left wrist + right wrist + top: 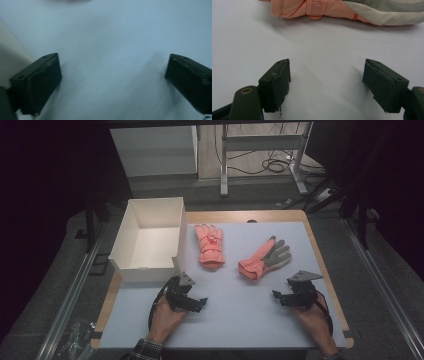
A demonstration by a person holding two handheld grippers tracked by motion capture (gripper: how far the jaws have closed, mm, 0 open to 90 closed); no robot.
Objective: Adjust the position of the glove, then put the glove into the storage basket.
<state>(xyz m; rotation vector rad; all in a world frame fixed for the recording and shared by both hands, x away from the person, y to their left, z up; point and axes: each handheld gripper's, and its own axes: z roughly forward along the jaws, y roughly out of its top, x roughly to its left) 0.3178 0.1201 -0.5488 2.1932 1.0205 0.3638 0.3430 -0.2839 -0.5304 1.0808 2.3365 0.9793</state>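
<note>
Two orange gloves [210, 246] [263, 259] lie unlabelled beside a plain white box [146, 240].

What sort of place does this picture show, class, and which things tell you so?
Probably a lab or workshop set up for recording: a table under a pale mat, aluminium rails along its sides, and loose cables on the floor beyond a metal stand.

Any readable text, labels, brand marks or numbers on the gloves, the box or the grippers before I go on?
None can be read.
Left coral-pink fabric glove: a small red mark on its back, too small to tell whether it is lettering.
Right coral-pink glove with grey palm: a blank pink tab, no text.
White open cardboard box: plain walls.
Left gripper and right gripper: black jaws, unmarked.
</note>
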